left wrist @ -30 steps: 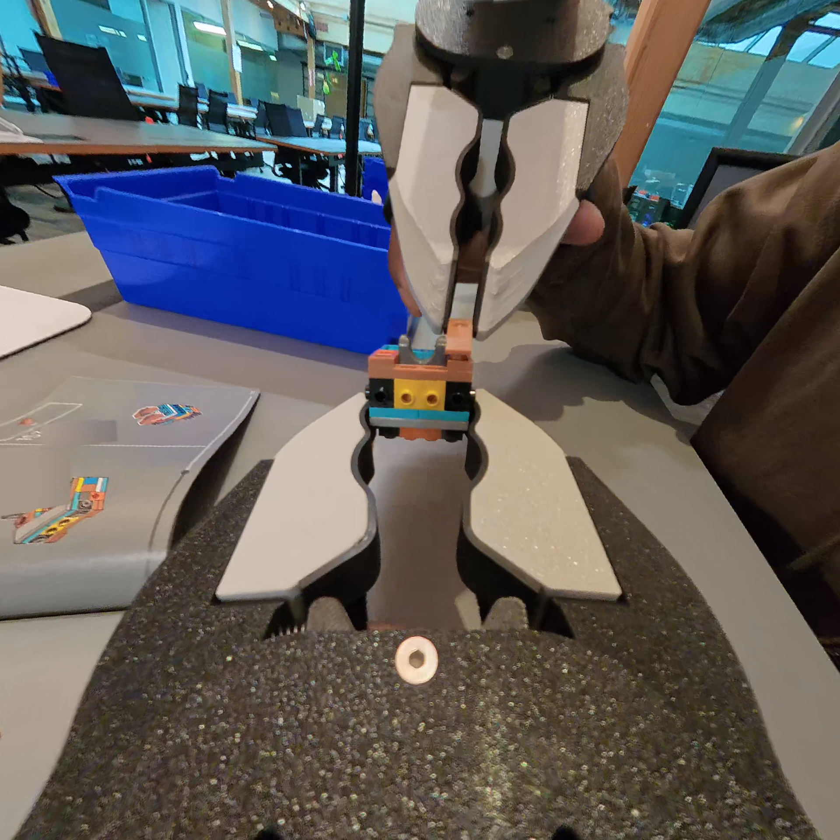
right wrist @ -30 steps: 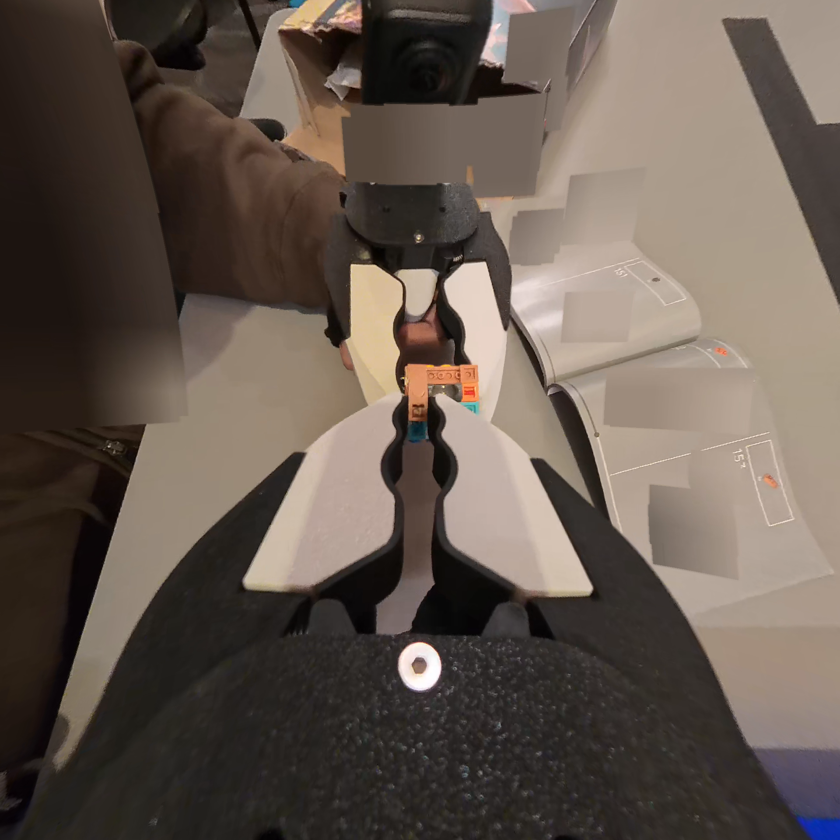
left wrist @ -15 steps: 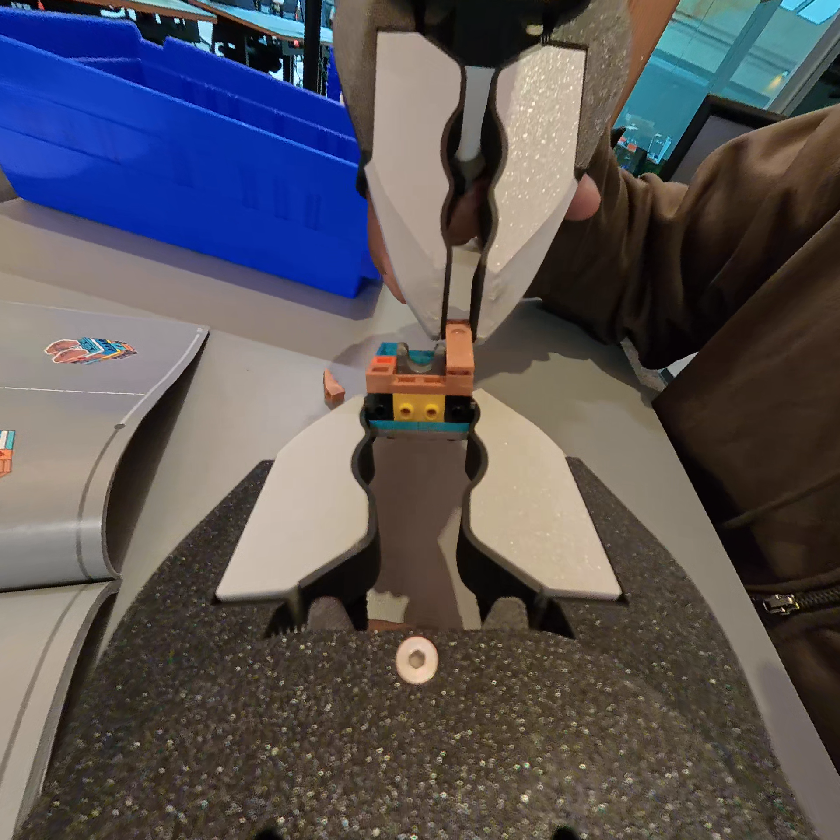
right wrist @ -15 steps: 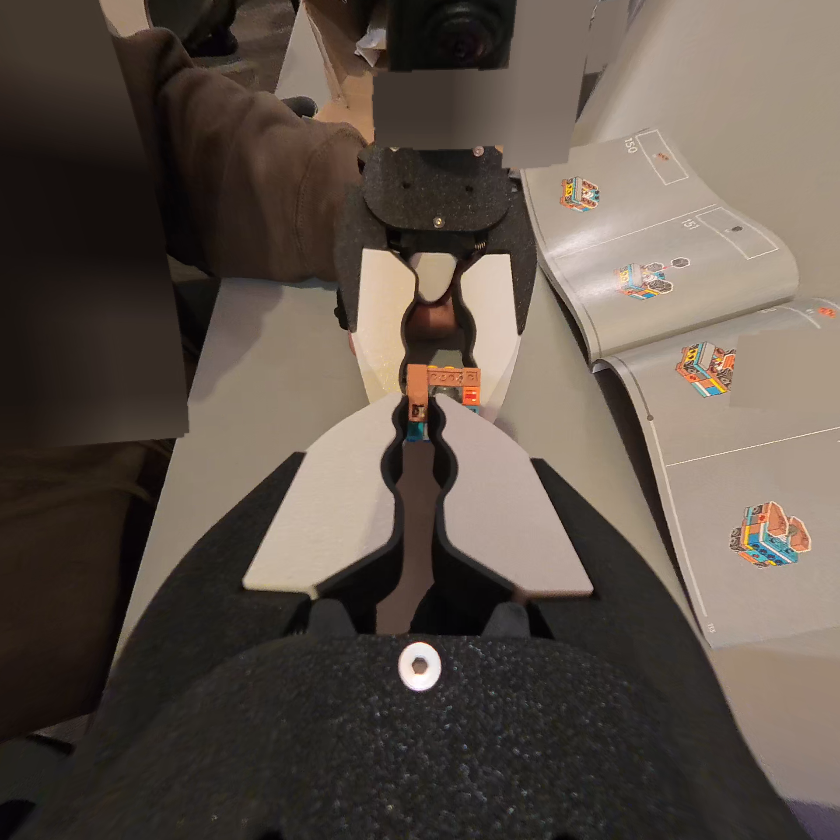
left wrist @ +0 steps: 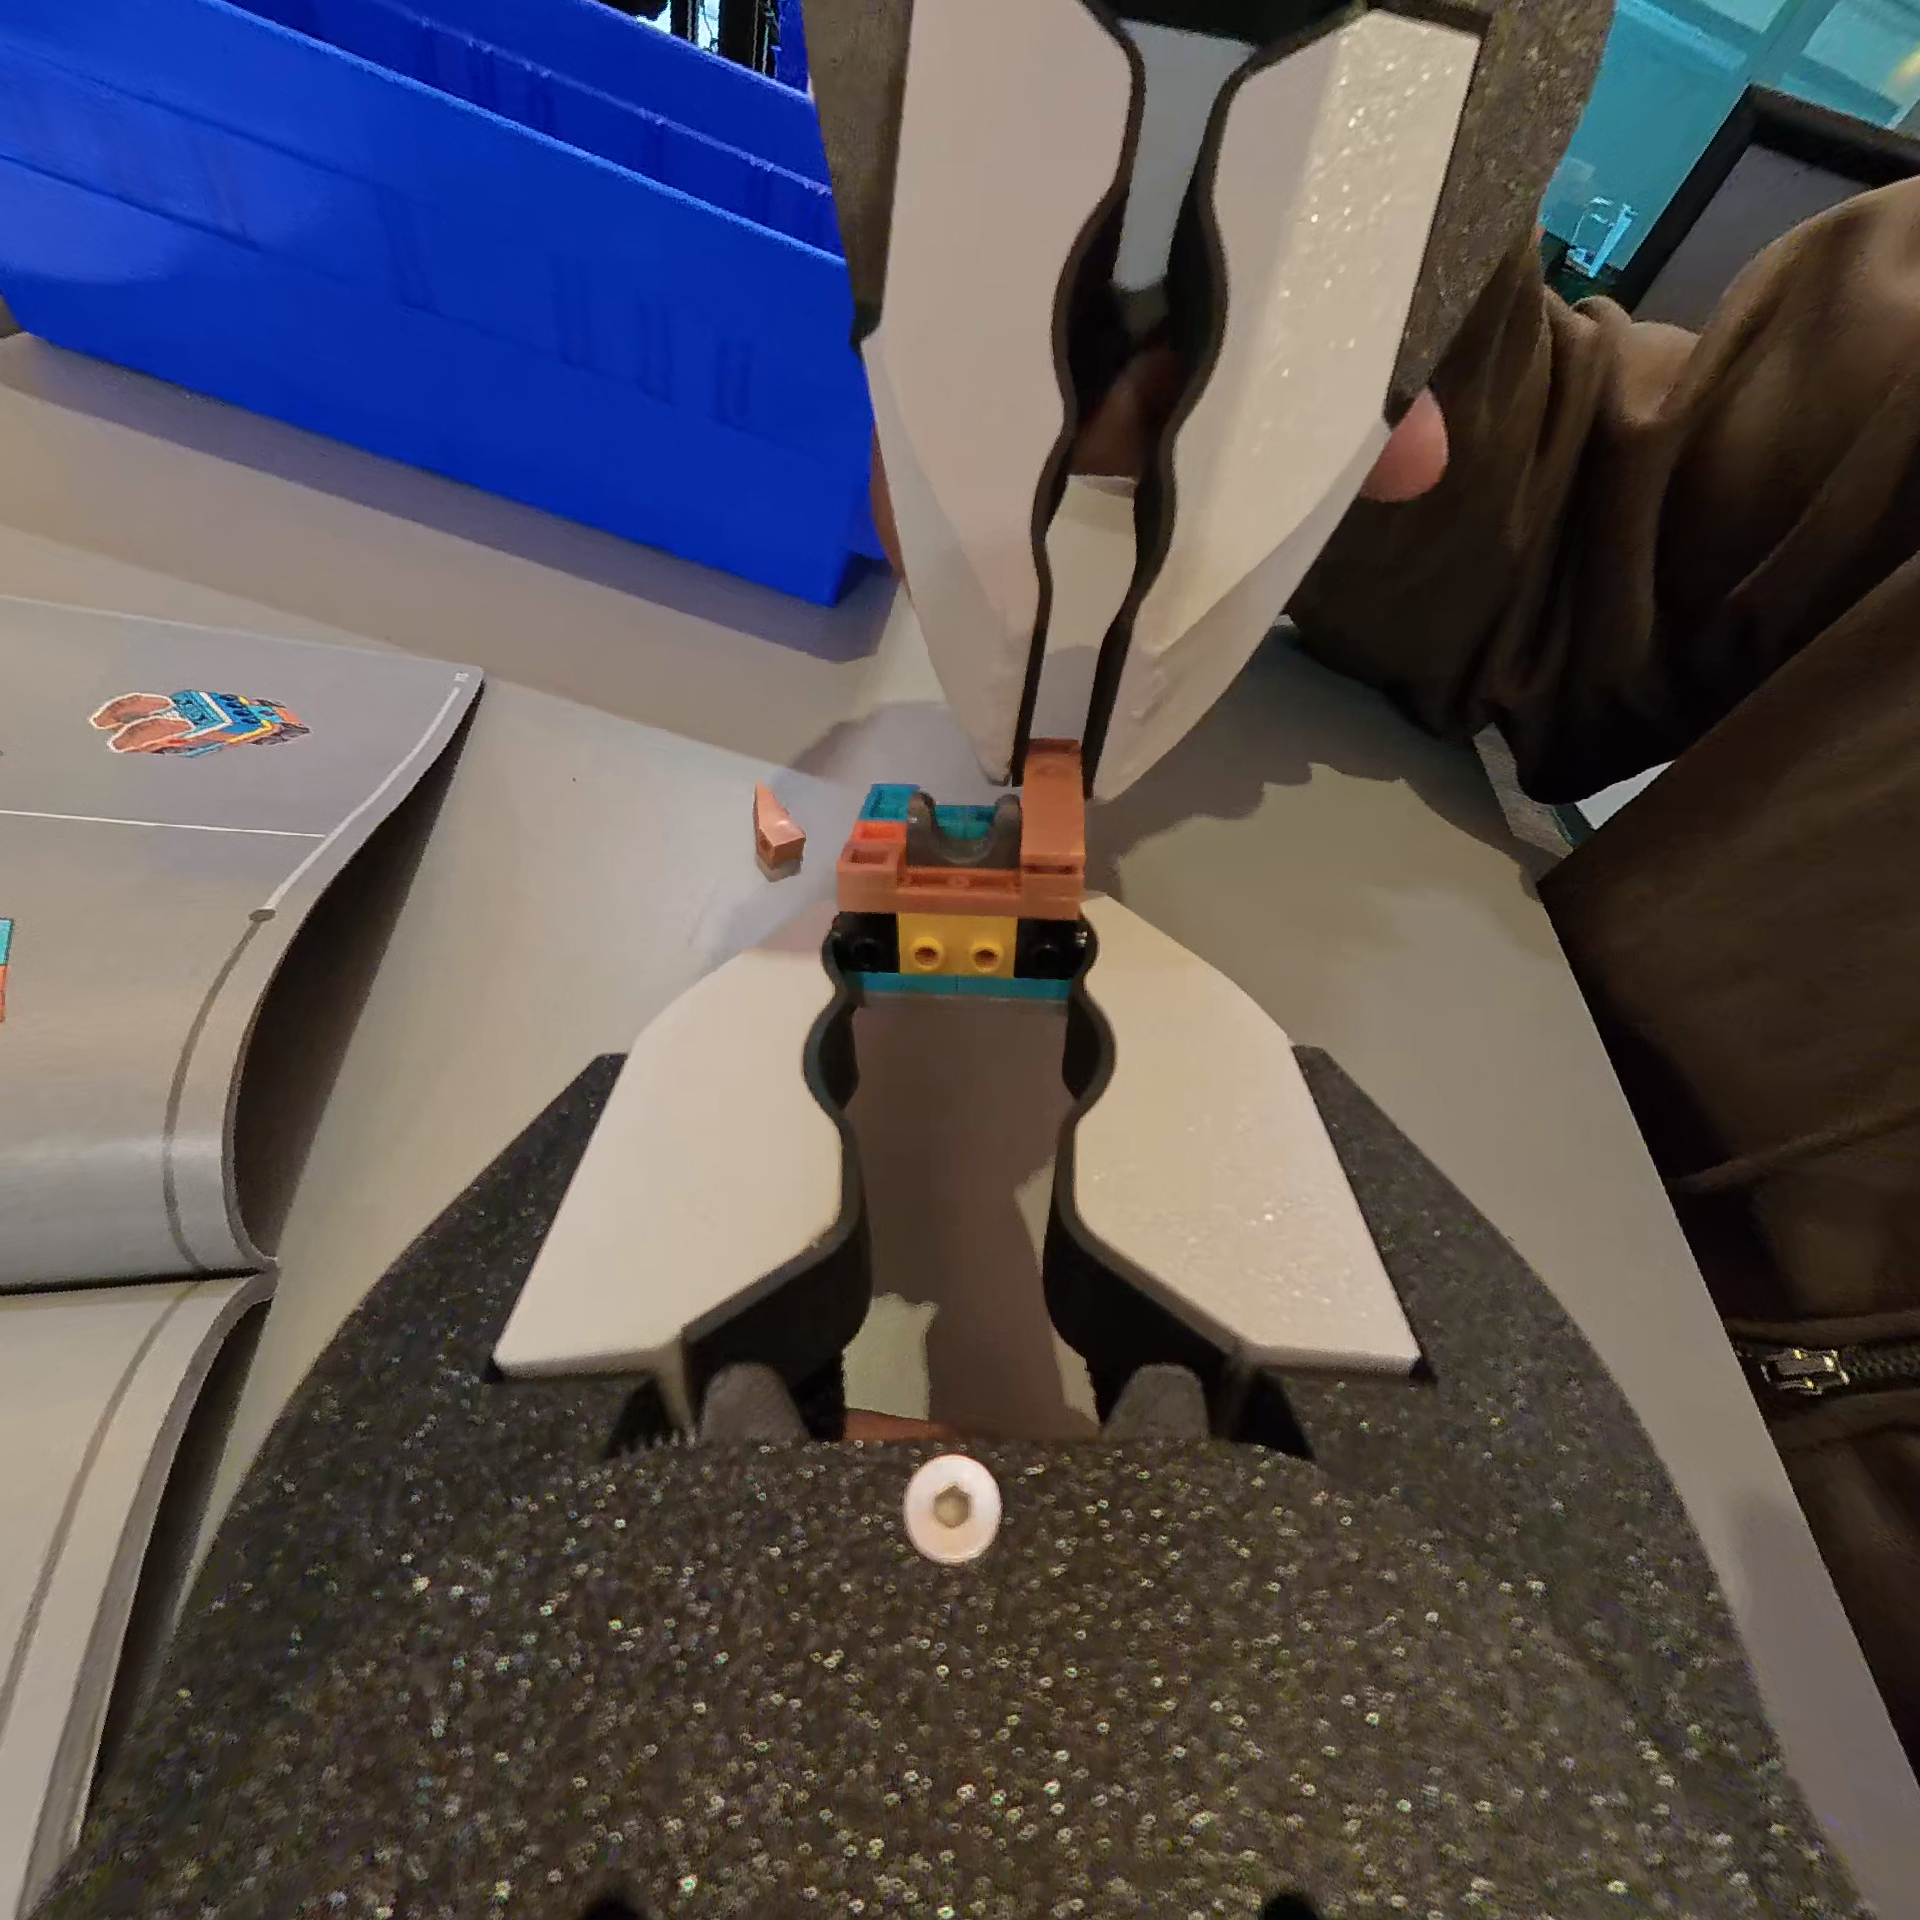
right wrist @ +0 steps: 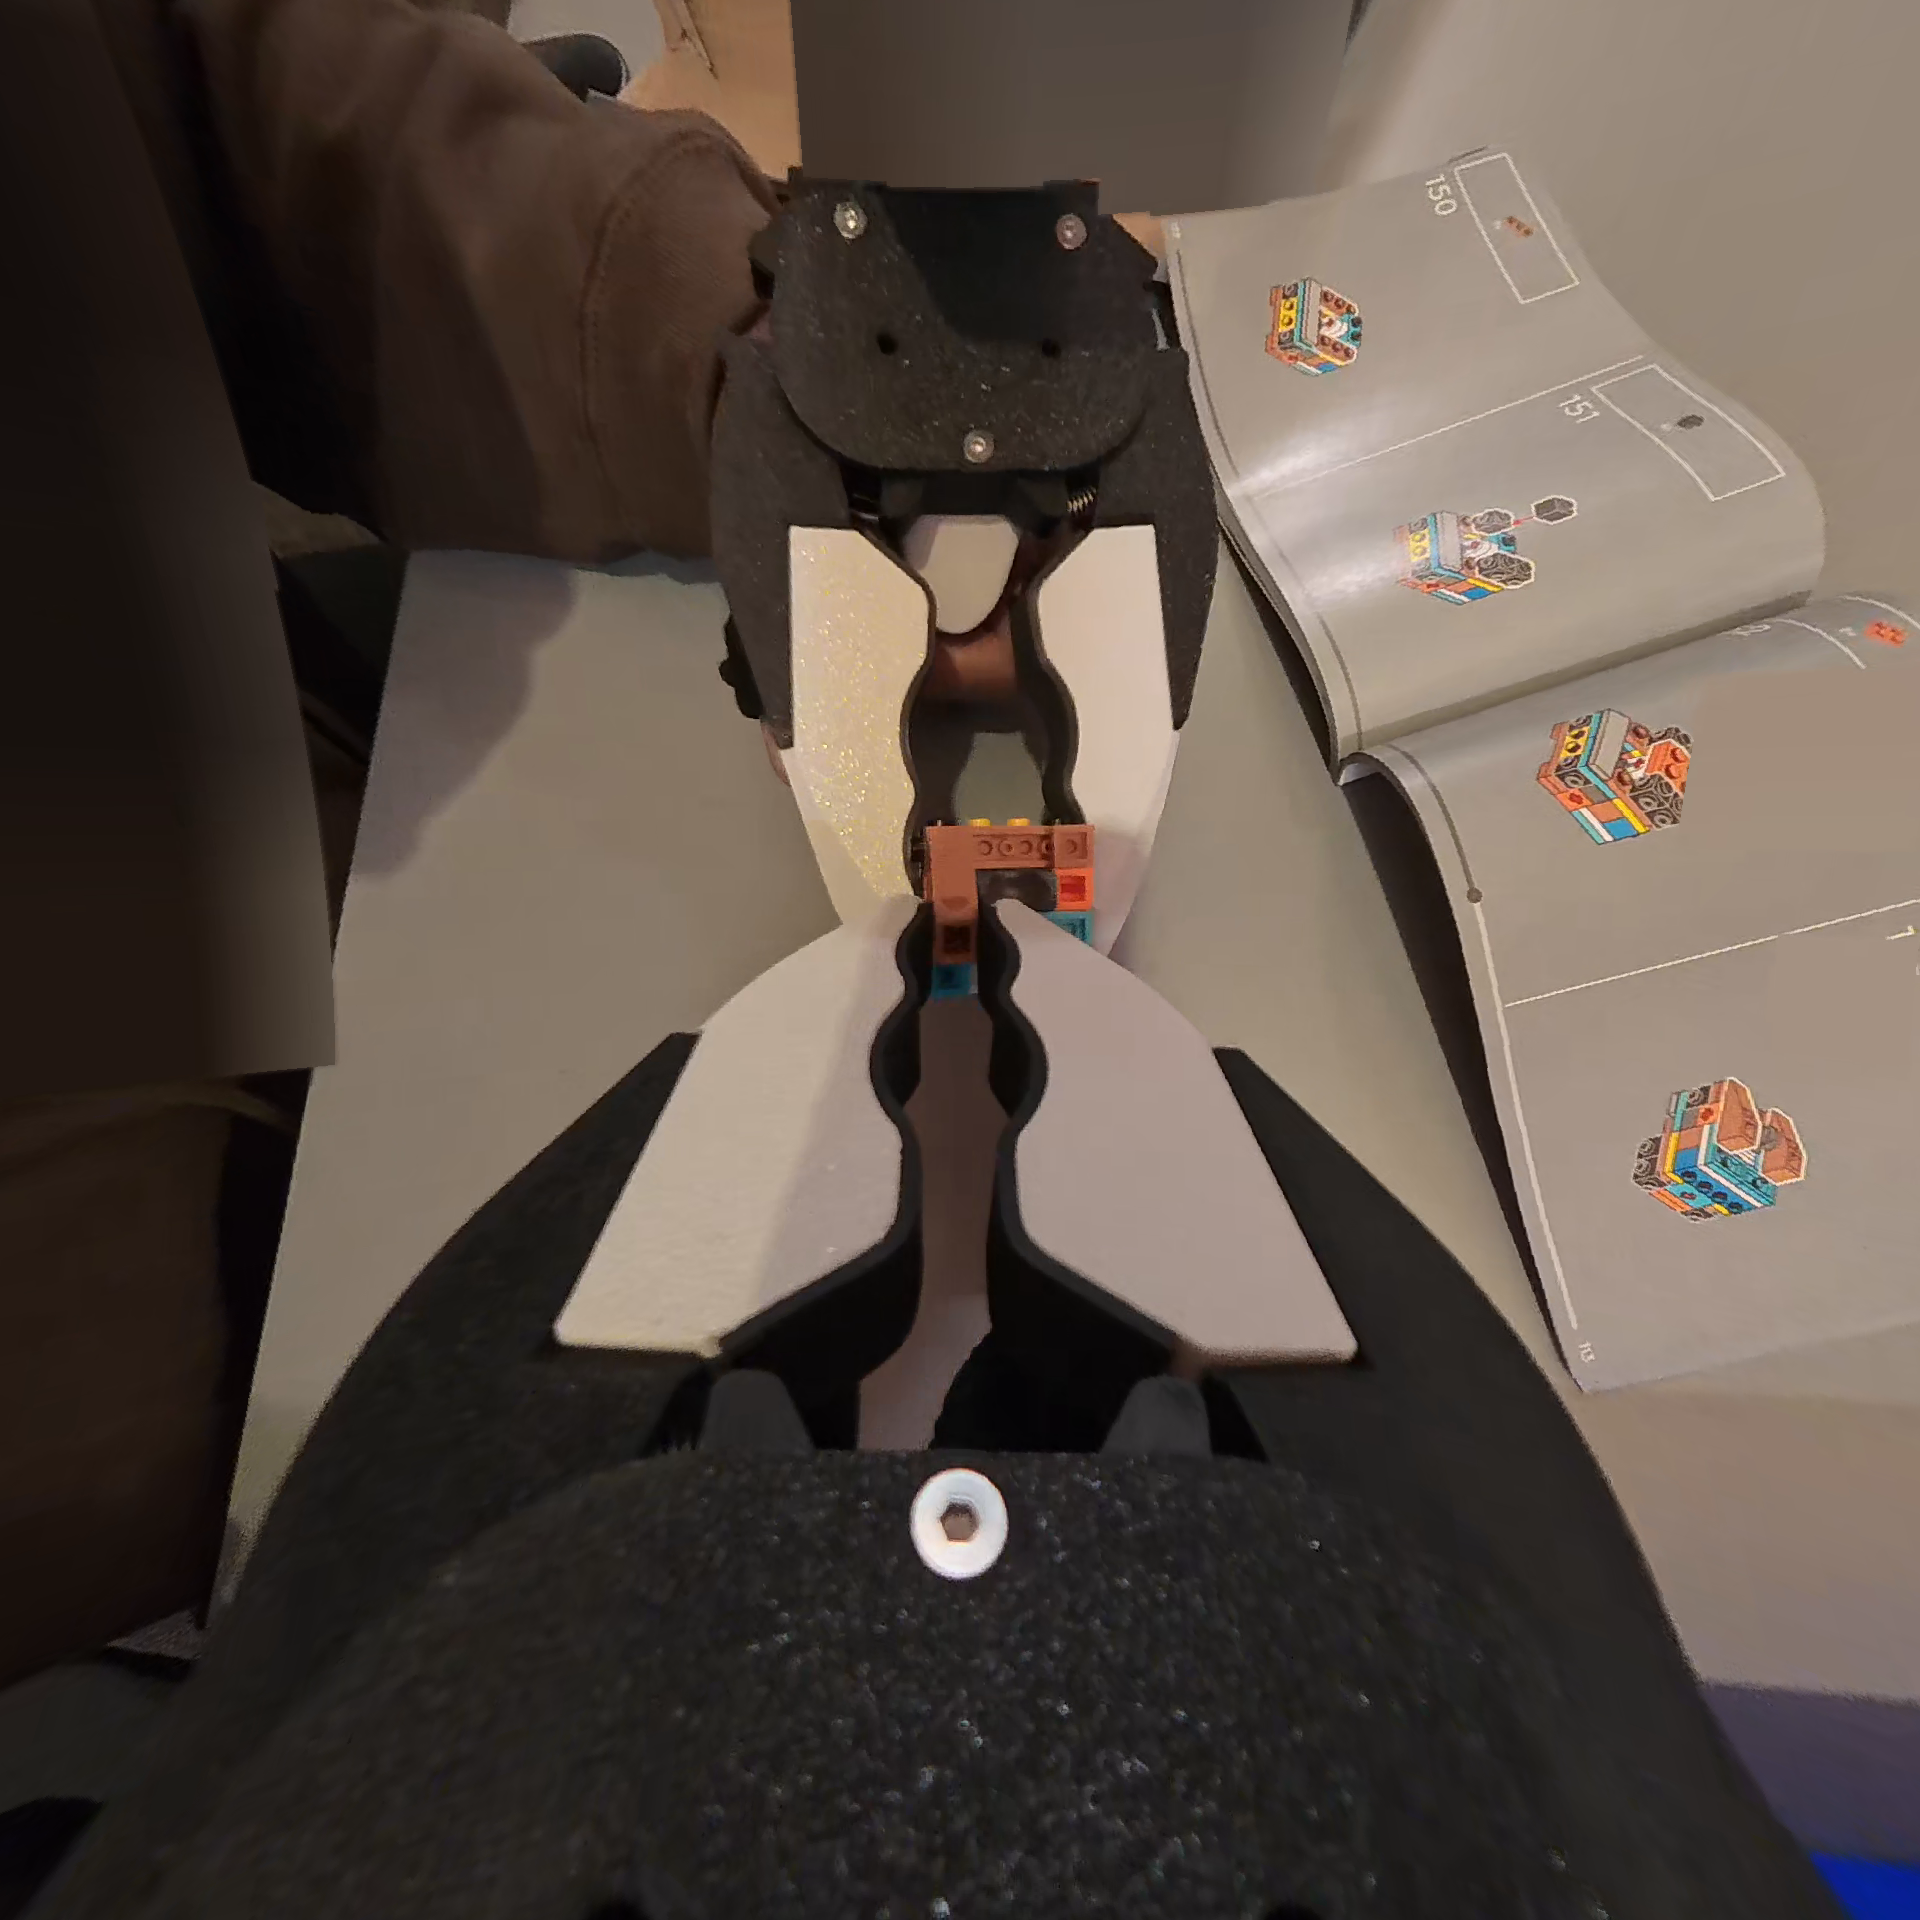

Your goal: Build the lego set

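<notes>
Two grippers meeting over table [left wrist: 1299,935]: left gripper [left wrist: 956,961] clamping lego model [left wrist: 961,904] at centre, right gripper [right wrist: 954,920] pinching brown brick [left wrist: 1051,805] from 12 o'clock; loose brown piece [left wrist: 777,826] lying at 10 o'clock.

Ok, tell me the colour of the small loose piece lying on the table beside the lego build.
Reddish brown loose piece, best seen in the left wrist view.

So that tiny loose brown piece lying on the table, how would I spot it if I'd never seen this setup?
Start at the big blue bin at the back of the grey table, then look down to the small multicoloured lego build gripped by the left tool. Just left of the build lies the loose brown piece: a single wedge-shaped brick, alone on the table, joined to nothing.
</notes>
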Demonstrator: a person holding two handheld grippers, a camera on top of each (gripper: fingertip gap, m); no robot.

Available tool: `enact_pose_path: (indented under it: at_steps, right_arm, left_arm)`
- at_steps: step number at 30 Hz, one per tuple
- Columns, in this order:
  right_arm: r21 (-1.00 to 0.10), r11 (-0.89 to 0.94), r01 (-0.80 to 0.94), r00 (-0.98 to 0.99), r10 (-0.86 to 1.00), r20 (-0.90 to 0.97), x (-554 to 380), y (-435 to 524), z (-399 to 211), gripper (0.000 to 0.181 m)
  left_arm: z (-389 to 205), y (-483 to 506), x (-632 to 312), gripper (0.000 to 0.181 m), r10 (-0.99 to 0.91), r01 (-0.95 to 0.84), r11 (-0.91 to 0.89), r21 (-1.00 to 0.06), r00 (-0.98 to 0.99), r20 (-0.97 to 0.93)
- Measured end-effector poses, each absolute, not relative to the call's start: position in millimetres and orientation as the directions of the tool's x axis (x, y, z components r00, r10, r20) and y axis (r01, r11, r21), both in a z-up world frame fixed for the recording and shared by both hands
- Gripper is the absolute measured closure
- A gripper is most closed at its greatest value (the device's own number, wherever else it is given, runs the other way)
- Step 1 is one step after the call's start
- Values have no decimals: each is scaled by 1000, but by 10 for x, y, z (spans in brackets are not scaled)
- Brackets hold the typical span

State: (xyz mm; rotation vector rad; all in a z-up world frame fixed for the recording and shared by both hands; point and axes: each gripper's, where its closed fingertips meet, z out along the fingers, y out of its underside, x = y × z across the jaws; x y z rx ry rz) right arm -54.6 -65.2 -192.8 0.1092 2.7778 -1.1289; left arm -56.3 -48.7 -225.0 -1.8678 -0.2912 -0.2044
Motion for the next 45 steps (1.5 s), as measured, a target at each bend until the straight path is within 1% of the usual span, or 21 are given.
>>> enact_pose_path:
  at_steps: [13,23,30,35,42,45]
  right_arm:
    - [-669,733,120,-989,26,-148,-544,-661,-1971,173]
    - [-680,723,121,-988,23,-150,-546,-674,-1970,173]
    - [-719,694,47,-999,29,-37,-588,-728,-1851,172]
    - [-732,681,17,-1000,22,-4,-569,-743,-1790,171]
    - [-754,656,-25,-999,13,44,-552,-755,-1696,154]
    - [-774,625,-102,-991,1,132,-567,-730,-1625,144]
  left_arm:
    - [-2281,-482,-568,144,107,305,-312,-900,952,286]
    - [-2277,-484,-571,145,109,304,-311,-901,953,284]
    - [-2167,-497,-603,144,97,306,-236,-922,952,291]
    - [-2102,-491,-581,144,76,300,-202,-932,954,290]
    - [-2049,-488,-560,144,59,292,-180,-939,956,286]
    - [-2006,-515,-586,144,61,302,-156,-940,953,296]
